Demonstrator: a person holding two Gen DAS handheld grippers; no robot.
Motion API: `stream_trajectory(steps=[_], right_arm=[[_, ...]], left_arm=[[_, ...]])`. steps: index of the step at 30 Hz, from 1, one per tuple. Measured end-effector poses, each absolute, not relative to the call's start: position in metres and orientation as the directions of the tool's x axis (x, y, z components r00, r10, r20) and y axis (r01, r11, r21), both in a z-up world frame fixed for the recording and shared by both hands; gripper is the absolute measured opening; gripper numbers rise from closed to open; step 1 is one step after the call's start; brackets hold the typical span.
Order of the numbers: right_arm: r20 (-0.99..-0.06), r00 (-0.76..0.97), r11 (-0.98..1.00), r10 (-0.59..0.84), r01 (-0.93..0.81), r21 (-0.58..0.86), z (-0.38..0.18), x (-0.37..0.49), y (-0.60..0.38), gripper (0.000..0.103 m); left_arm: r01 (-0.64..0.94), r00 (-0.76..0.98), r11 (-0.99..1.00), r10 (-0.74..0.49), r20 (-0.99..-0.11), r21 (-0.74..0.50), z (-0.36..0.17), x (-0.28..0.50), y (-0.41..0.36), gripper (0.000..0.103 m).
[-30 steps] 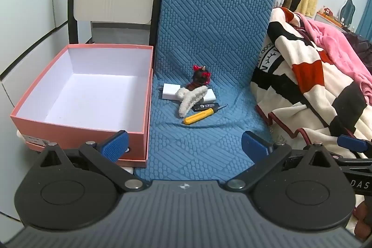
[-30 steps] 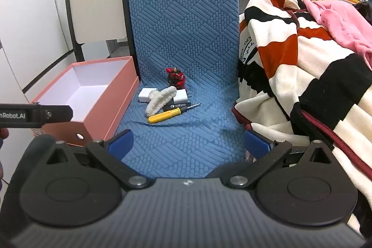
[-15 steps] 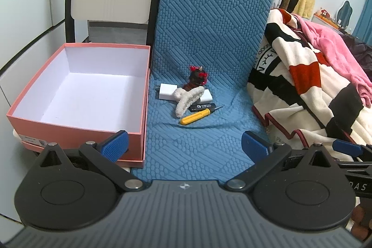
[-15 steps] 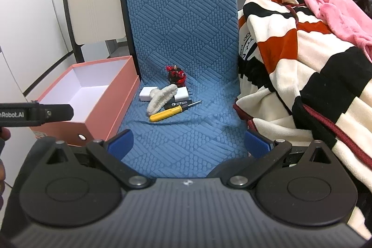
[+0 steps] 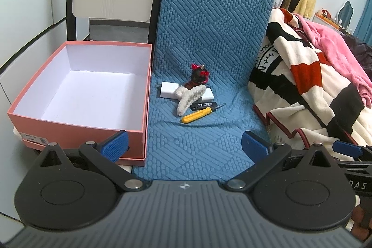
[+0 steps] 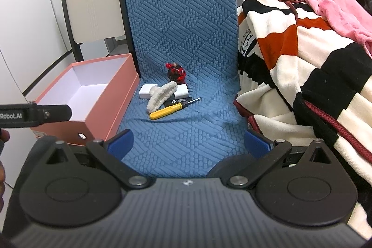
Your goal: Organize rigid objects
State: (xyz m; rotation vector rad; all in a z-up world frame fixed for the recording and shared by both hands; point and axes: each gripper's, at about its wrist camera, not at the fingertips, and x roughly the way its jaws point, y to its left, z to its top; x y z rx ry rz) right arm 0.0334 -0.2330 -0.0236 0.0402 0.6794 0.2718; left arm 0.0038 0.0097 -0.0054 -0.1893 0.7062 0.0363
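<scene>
**Small hard items clustered on the blue seat, box waiting empty**

A small heap of objects is seen on the blue quilted seat cover (image 5: 204, 131), toward its rear edge where the cover rises into the backrest. A yellow-handled screwdriver (image 5: 197, 115) lies nearest the front of the heap, its thin shaft pointed to the right. Just behind it a black flat item with white lettering (image 5: 204, 105) is partly covered by a fluffy white hair claw (image 5: 188, 97), which in turn rests across a white rectangular block (image 5: 168, 90). A dark figurine with red trim (image 5: 198, 76) stands at the back of the group. An open pink box (image 5: 76, 129), white inside and holding nothing, is placed just beside the seat's left edge. A striped blanket (image 6: 302, 62) is piled along the right edge.

The left gripper (image 5: 184, 145) is held low over the front edge of the seat with its blue pads spread wide and nothing between them. The right gripper (image 6: 189, 142) is likewise spread and empty, well short of the heap.

The screwdriver is judged light and stiff, with a smooth handle likely to roll; it would best be pinched across the middle of the yellow handle, not the thin shaft. The block is probably hard with slick faces, so its short sides are suggested. The claw's fuzzy cover should give some grip, though its hinged shape may shift under pressure.
</scene>
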Motion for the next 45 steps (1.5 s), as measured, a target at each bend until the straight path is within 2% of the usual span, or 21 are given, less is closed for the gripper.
stream_trajectory(steps=[32,45], right_arm=[[-0.638,0.721,0.96,0.271,-0.248,0.127,-0.027,0.038,-0.218,0.103],[-0.645,0.723,0.968,0.248,-0.205,0.144,-0.029,0.042,-0.22,0.103]], left_arm=[[-0.095,0.763,0.981,-0.037,-0.646,-0.169,-0.003,0.002,0.026,0.103],[-0.078,0.761,0.981,-0.056,-0.646,-0.177,-0.009,0.008,0.027,0.103]])
